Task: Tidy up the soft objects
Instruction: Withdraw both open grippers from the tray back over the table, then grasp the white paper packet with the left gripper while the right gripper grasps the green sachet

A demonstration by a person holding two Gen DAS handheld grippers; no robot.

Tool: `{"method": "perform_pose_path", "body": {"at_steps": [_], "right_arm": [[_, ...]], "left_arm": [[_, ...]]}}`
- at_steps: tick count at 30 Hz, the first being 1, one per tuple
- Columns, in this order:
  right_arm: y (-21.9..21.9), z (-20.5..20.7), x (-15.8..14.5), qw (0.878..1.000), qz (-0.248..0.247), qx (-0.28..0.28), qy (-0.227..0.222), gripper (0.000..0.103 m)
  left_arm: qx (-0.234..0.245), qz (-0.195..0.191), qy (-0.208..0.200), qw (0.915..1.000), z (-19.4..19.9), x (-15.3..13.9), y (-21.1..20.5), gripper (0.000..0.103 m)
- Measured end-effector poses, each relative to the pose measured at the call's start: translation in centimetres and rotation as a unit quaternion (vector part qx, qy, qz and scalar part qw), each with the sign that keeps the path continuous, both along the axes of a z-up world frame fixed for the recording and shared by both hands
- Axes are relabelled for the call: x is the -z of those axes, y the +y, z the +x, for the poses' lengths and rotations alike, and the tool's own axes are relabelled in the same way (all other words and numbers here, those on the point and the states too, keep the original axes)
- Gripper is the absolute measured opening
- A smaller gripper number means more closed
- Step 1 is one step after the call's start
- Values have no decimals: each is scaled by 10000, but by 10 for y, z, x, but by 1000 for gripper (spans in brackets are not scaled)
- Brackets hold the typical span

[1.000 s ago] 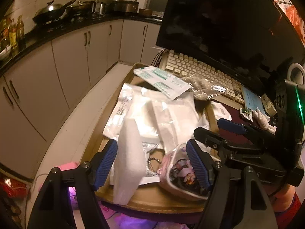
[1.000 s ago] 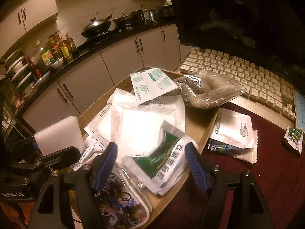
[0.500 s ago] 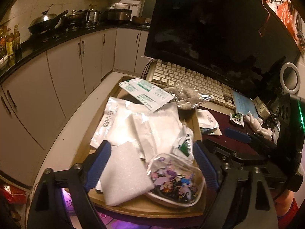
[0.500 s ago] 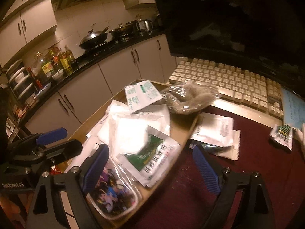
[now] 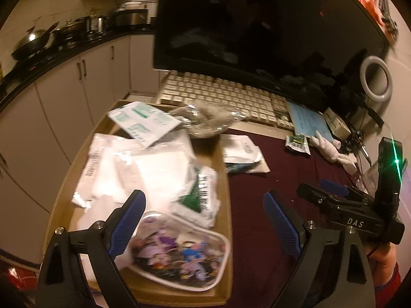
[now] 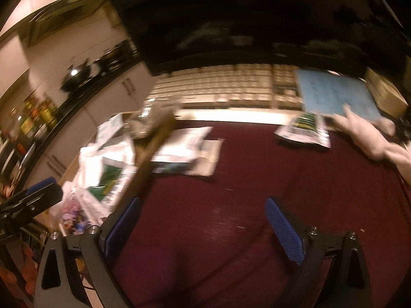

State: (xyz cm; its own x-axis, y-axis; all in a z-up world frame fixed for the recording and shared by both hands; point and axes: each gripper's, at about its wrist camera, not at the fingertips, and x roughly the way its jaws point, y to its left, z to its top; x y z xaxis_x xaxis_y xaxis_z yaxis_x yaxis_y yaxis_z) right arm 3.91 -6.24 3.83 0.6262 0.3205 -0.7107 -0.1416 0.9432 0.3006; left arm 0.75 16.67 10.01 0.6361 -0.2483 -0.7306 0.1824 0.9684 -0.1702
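Right gripper (image 6: 203, 220) opening over maroon cloth (image 6: 231, 184), nothing between its fingers

In front of me stands a big dark monitor (image 5: 259, 25), and a pale keyboard (image 5: 221, 95) lies under it at the far edge of the table with the dark red cloth (image 6: 231, 205). To my left I see white kitchen cabinets (image 5: 59, 97) under a black counter (image 5: 51, 61) with a wok (image 5: 30, 43). The light is warm and dim.
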Motion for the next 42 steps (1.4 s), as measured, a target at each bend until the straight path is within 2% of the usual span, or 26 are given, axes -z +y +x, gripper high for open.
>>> {"method": "perform_pose_path", "body": {"at_steps": [8,12,20,24,32,36,39,41,42], "right_arm": [[-49,-7,5,9987,9,497,77,99],[-76,-9,4,9968,-26,789,89,99],[-117,-11,-3,9928,-116,1192,65,99],[-125,-10,-1,9924,-26,1229,77,99],[-122,1,5,9937,71,1103,191,99],[-117,10,3,9948,-21,981,259,99],[-112,22,5,9953,-92,884,372,99],[-109,34,7,9957,-141,803,441,99],[-107,41,8,9957,-192,781,467,99]], "left_arm": [[487,309,72,9983,17,1,-57,93],[595,594,107,9964,35,1,-89,93],[461,1094,294,9925,80,17,-116,92],[314,1285,484,9900,105,25,-121,76],[252,1684,762,9825,142,46,-135,66],[216,1838,965,9780,154,63,-135,54],[188,1852,1035,9771,159,70,-131,50],[159,1756,1036,9789,161,70,-127,44],[186,1691,1045,9799,162,69,-127,30]]}}
